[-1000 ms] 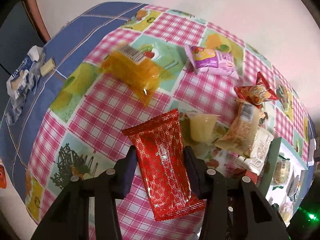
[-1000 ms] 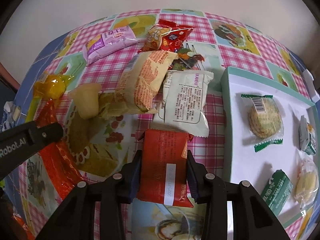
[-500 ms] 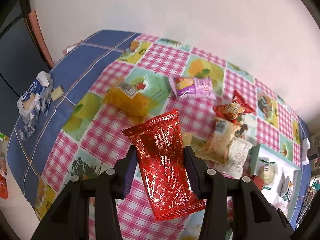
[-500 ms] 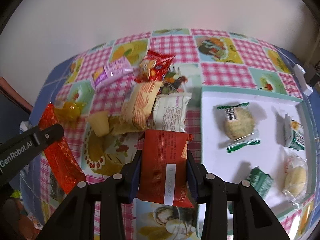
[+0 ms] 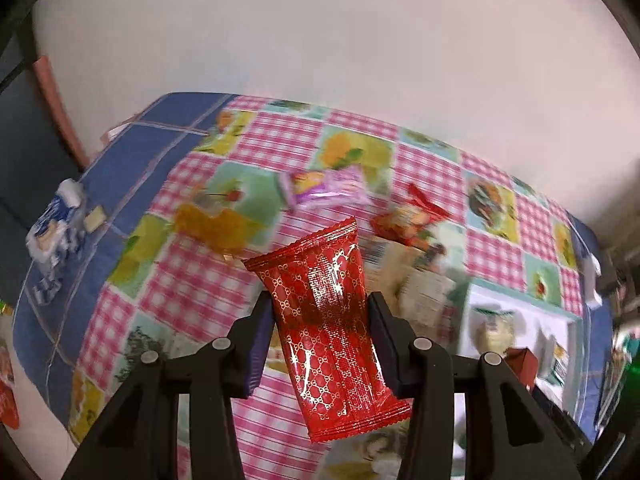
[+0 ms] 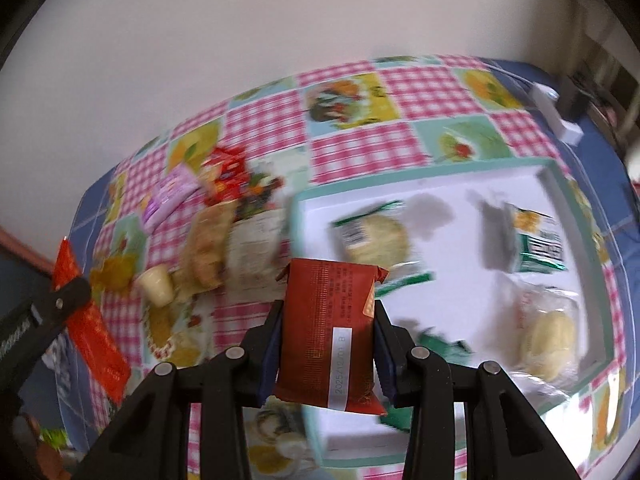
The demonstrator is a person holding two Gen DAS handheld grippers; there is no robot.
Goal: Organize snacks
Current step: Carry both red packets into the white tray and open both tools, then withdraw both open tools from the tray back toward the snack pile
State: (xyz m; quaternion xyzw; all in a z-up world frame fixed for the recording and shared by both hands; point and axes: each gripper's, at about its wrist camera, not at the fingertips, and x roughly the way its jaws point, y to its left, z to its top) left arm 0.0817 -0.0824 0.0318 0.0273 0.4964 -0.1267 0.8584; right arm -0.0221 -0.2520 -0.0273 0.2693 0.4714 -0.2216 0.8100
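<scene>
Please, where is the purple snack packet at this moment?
The purple snack packet lies on the checked tablecloth at the far side, between the yellow packet on its left and the red-orange packet on its right, outside the tray.

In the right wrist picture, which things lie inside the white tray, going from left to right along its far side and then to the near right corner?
Round biscuit pack → green and white packet → clear bag of pale buns, all in the white tray.
</scene>
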